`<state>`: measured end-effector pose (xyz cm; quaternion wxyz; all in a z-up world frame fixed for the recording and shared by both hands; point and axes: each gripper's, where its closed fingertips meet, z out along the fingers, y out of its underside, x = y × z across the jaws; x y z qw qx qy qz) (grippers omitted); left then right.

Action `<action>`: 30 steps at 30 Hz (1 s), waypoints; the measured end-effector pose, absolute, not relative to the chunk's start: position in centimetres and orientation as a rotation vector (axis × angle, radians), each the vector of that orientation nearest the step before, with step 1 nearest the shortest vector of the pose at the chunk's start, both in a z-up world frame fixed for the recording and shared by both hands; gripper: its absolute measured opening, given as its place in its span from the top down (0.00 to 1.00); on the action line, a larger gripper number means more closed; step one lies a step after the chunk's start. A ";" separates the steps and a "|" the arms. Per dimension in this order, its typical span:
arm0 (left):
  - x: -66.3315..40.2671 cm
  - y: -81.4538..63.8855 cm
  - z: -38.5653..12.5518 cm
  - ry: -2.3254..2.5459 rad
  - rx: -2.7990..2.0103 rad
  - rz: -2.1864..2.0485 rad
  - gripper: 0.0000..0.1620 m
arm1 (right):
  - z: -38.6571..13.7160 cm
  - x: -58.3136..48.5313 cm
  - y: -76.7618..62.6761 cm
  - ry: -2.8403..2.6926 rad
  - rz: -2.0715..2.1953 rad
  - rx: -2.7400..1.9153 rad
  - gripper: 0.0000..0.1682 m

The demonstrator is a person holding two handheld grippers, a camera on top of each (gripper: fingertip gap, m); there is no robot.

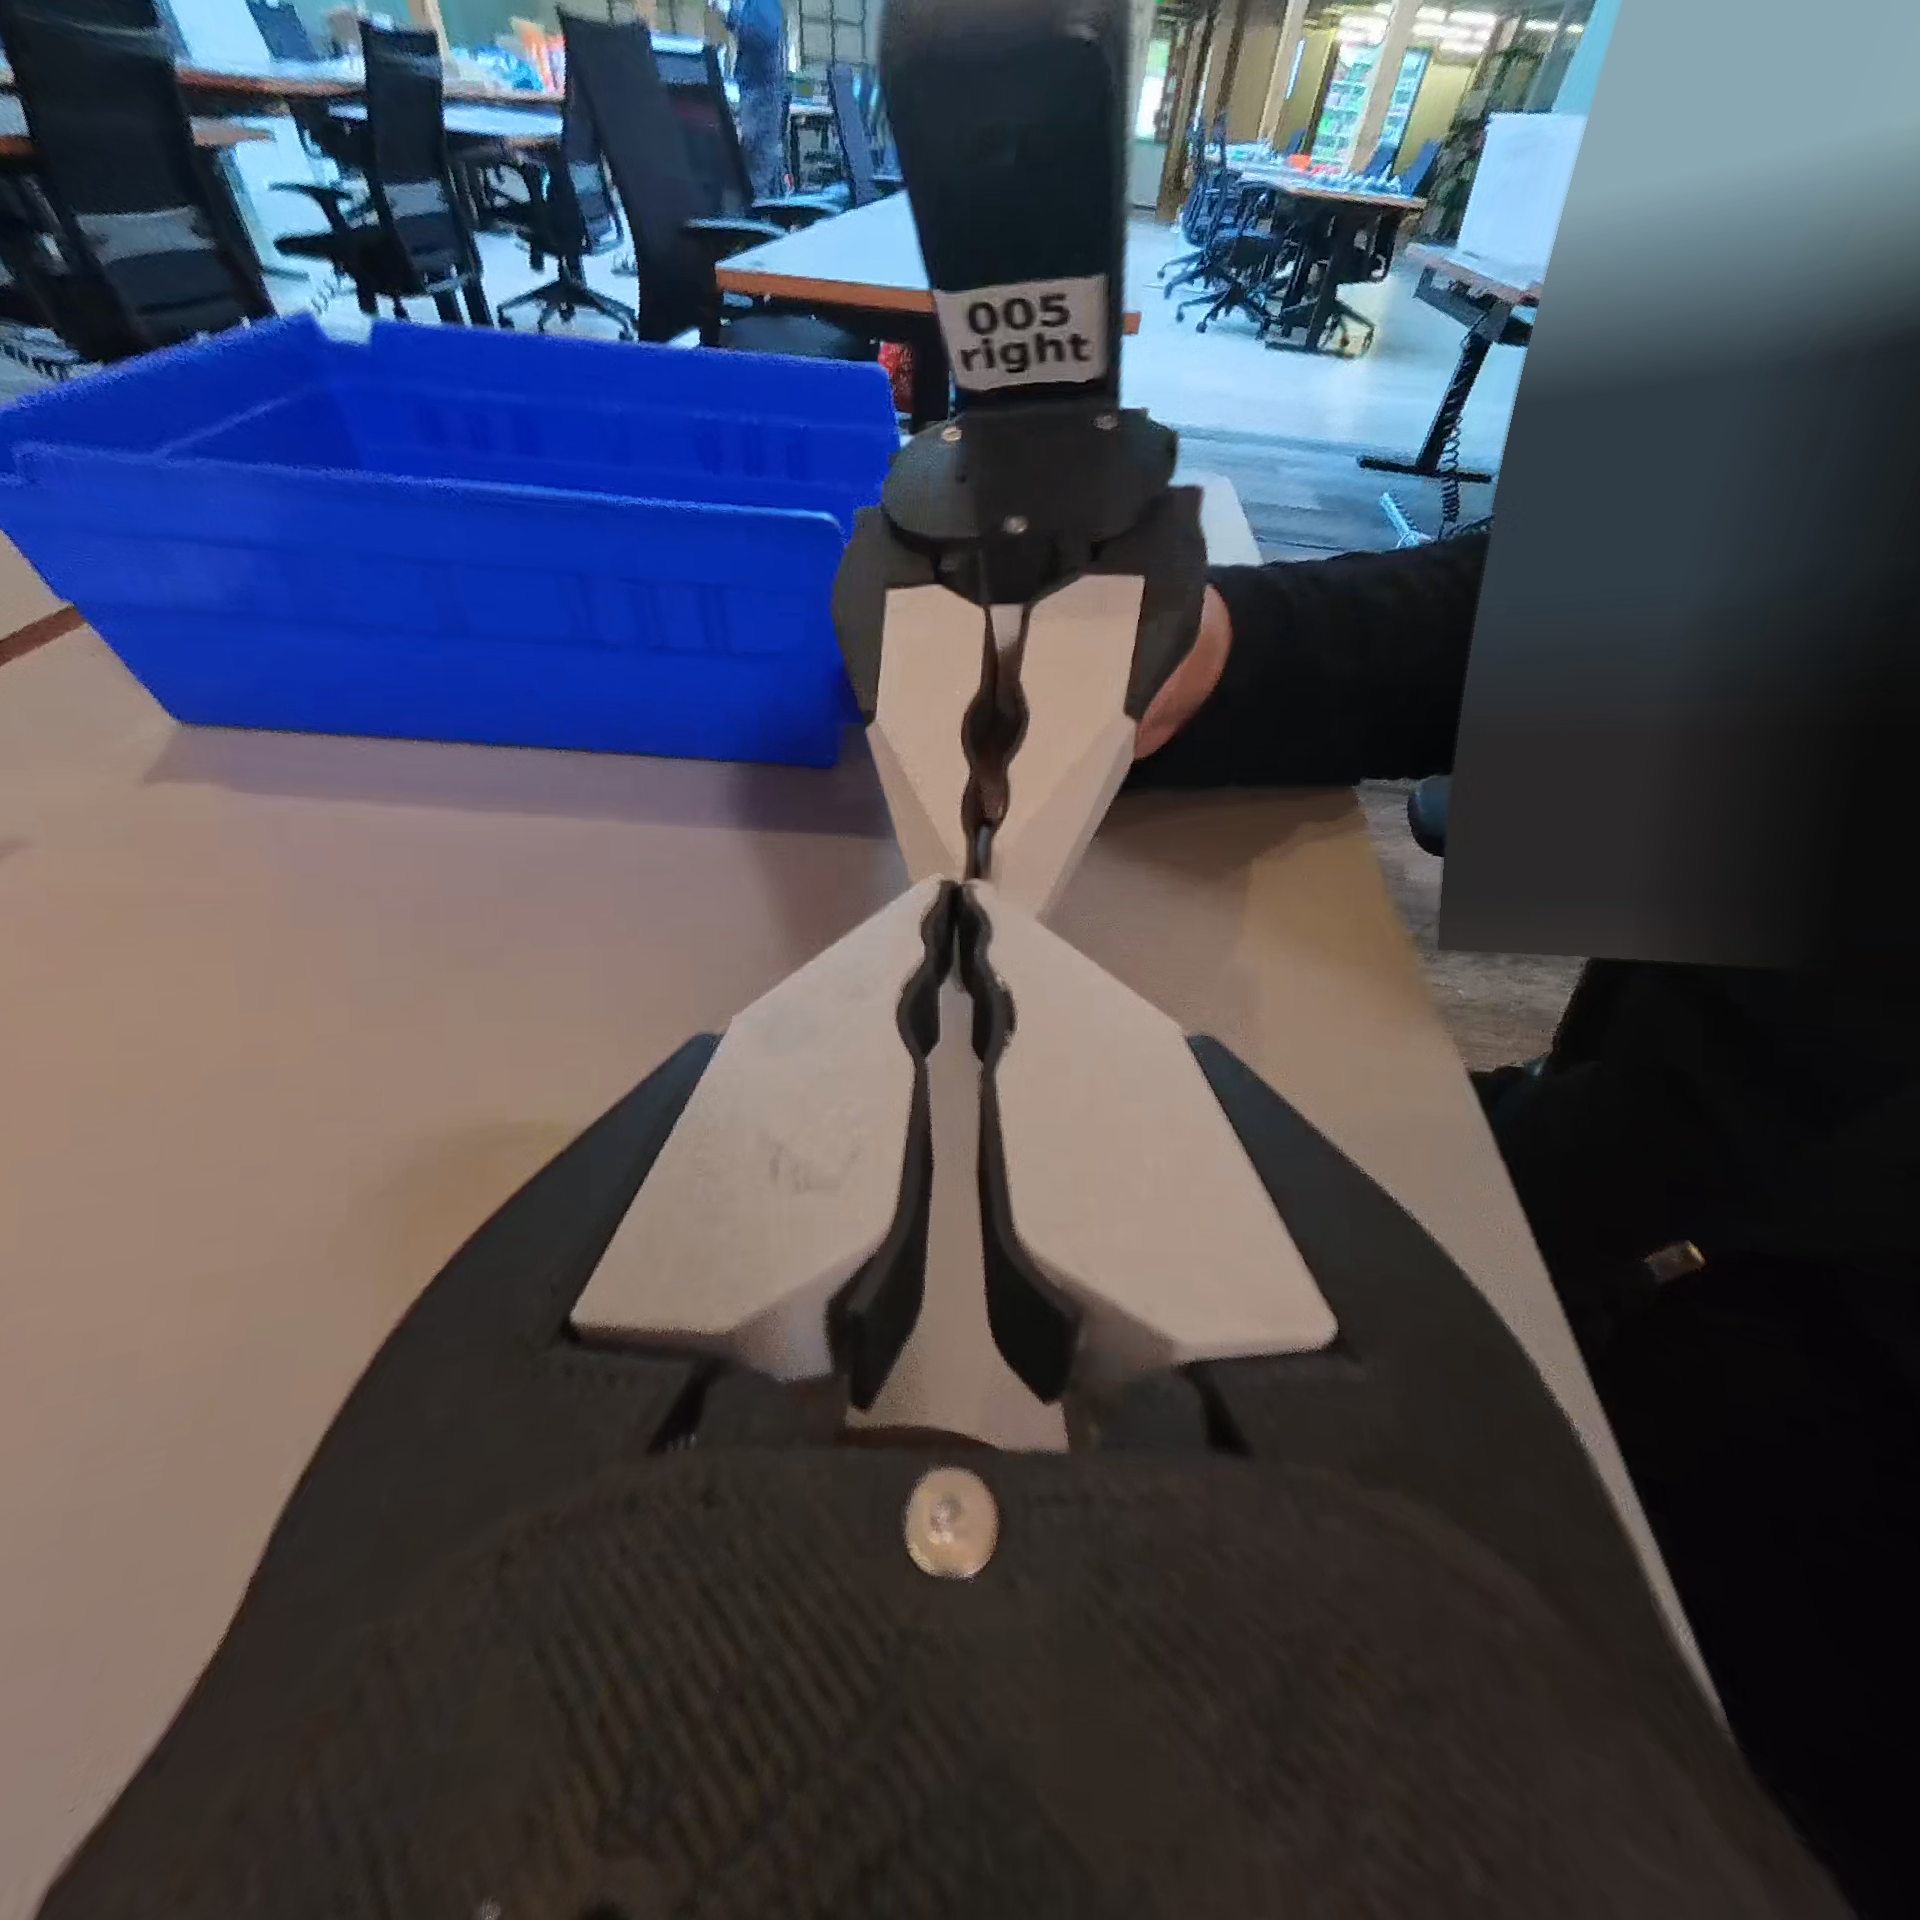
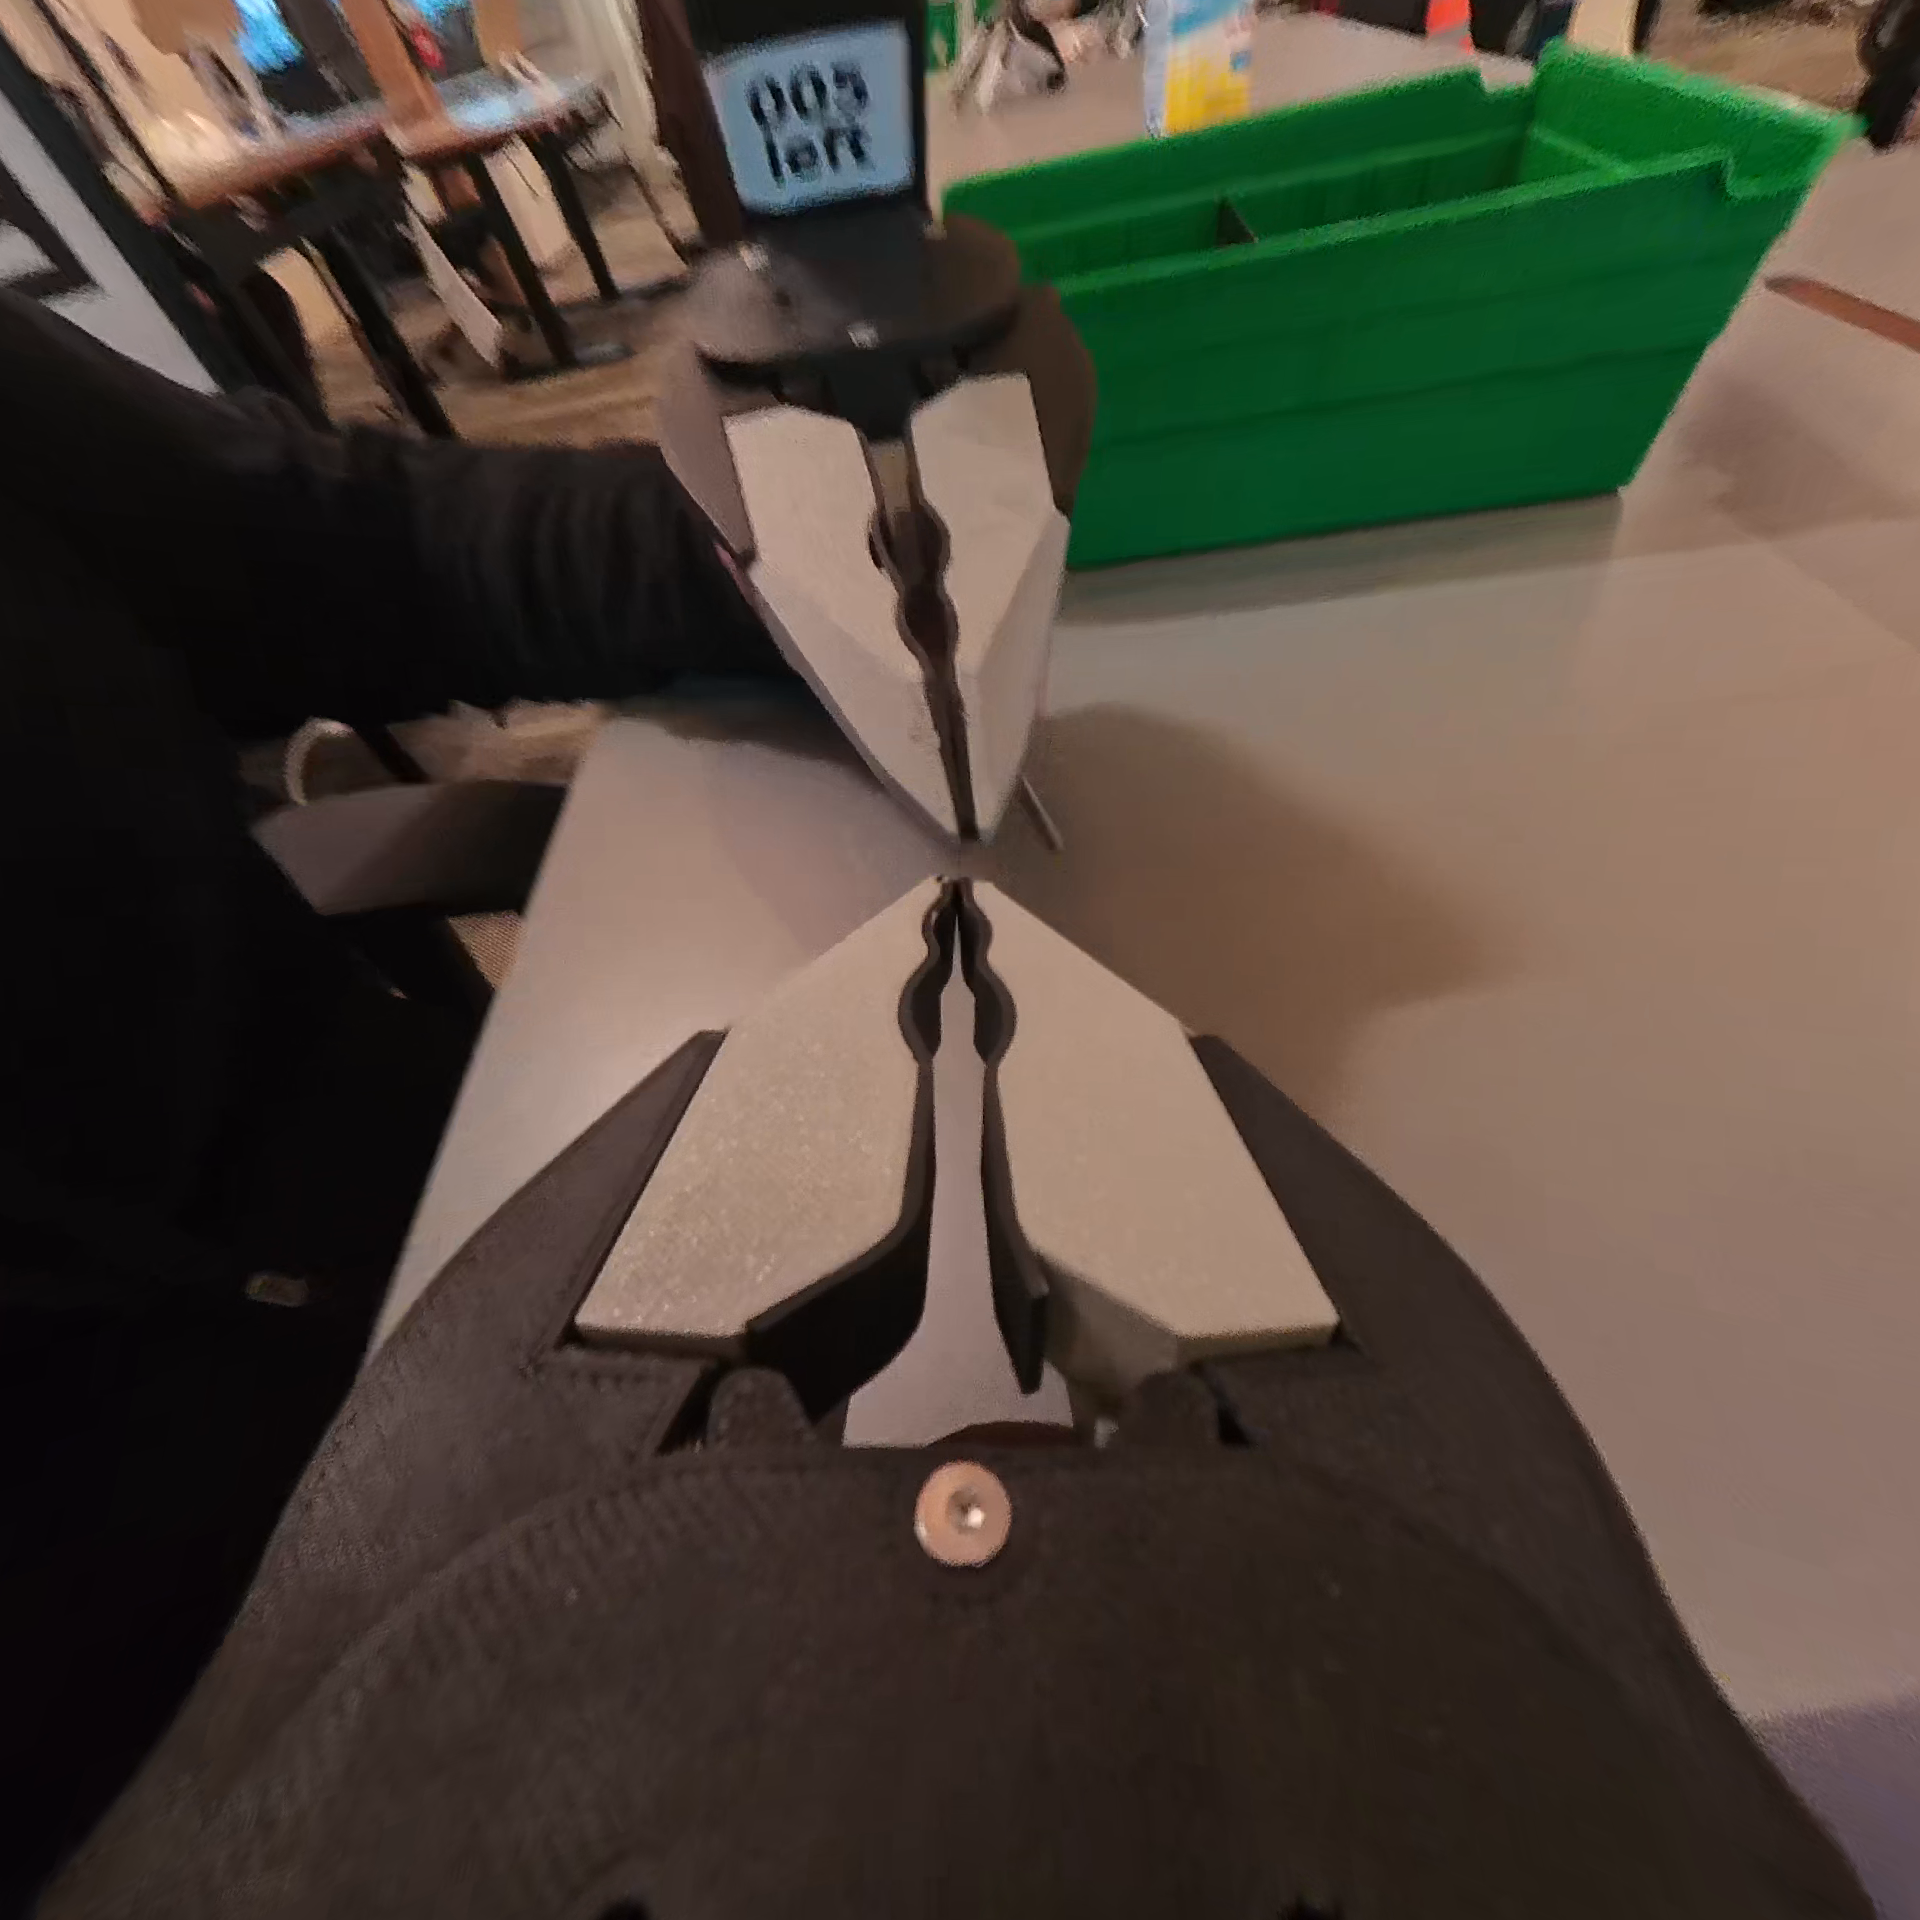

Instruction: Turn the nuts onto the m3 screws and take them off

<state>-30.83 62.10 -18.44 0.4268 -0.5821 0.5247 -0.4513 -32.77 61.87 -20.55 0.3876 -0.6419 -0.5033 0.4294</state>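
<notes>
Tip to tip above the pale grey worktop [image 1: 312,987], left tongs [image 1: 954,885] and right tongs [image 2: 954,883] are both pinched closed; a thin dark screw [image 2: 1042,818], seemingly, juts beside the left tips.

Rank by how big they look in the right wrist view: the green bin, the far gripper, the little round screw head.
1. Green bin
2. Left gripper, farther off, near the bin in spread; unsure
3. Screw head, smallest though nearest the camera
</notes>
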 end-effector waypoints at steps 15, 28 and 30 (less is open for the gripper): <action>-36.0 65.6 -11.8 0.942 -1.300 -1.362 1.00 | -25.1 -33.9 63.2 -1.359 0.849 -1.837 0.96; -38.6 69.9 -11.7 0.778 -1.435 -0.875 0.85 | -24.9 -41.0 65.0 -1.290 0.842 -1.859 0.86; -39.9 70.5 -10.3 0.682 -1.404 -0.862 0.84 | -24.7 -42.6 65.5 -1.297 0.832 -1.840 0.85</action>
